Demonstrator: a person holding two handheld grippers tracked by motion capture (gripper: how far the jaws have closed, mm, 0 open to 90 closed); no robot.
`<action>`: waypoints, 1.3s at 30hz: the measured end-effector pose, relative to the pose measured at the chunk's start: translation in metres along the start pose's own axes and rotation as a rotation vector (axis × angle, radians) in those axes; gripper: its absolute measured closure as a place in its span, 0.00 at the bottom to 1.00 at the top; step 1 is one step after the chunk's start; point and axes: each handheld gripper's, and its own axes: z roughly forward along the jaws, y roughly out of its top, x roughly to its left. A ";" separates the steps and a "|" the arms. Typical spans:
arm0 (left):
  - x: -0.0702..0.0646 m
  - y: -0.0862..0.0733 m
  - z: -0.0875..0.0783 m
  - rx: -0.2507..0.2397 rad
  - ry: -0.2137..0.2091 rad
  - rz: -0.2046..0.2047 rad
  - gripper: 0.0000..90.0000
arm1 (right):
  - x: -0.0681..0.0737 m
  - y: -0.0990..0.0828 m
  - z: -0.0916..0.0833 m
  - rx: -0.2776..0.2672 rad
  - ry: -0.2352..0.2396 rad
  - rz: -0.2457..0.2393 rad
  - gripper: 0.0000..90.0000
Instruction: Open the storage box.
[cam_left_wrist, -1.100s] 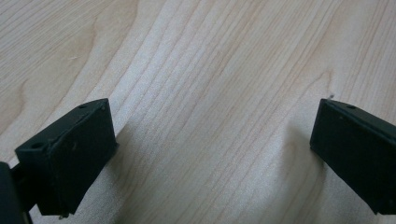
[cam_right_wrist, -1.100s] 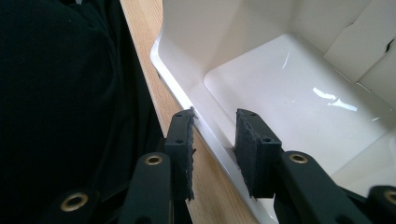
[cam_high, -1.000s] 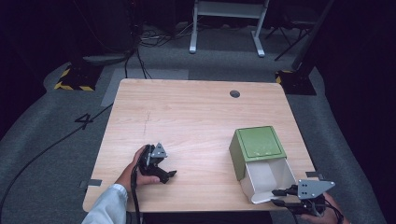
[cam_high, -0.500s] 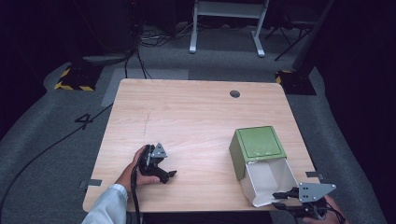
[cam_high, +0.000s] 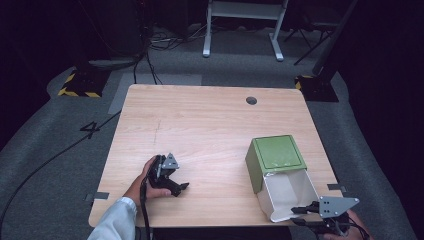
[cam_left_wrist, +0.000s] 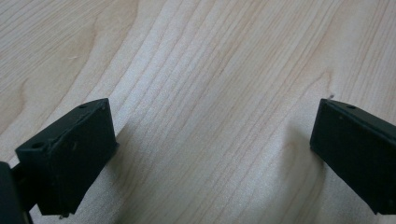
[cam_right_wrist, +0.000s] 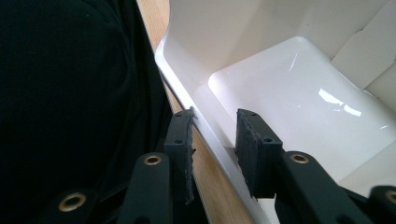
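Note:
A green box (cam_high: 277, 152) lies on its side at the right front of the wooden table (cam_high: 200, 120), its white inside (cam_high: 287, 192) facing the front edge. My right gripper (cam_high: 296, 212) sits at that open mouth. In the right gripper view its jaws (cam_right_wrist: 215, 116) straddle the box's white side wall (cam_right_wrist: 289, 84), one pad outside and one inside, closed on the rim. My left gripper (cam_high: 180, 189) rests on the table at the left front, held by a hand in a white sleeve. Its jaws (cam_left_wrist: 212, 135) stand wide apart over bare wood (cam_left_wrist: 210, 70), nothing between them.
A small round hole (cam_high: 251, 100) is in the table's far right part. The box's mouth lies close to the front edge. Beyond the table, cables and a white metal frame (cam_high: 242, 25) stand on grey floor, with a yellow-black striped base (cam_high: 80, 87) at left.

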 end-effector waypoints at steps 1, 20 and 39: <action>0.000 0.000 0.000 0.000 0.000 0.000 0.00 | 0.000 0.000 0.000 0.000 0.001 0.000 0.74; 0.000 0.000 0.000 -0.001 0.000 -0.001 0.00 | -0.006 0.008 -0.021 -0.105 -0.062 0.024 0.61; 0.000 0.000 0.000 0.000 0.001 0.000 0.00 | -0.027 0.015 -0.061 -0.210 -0.250 0.086 0.43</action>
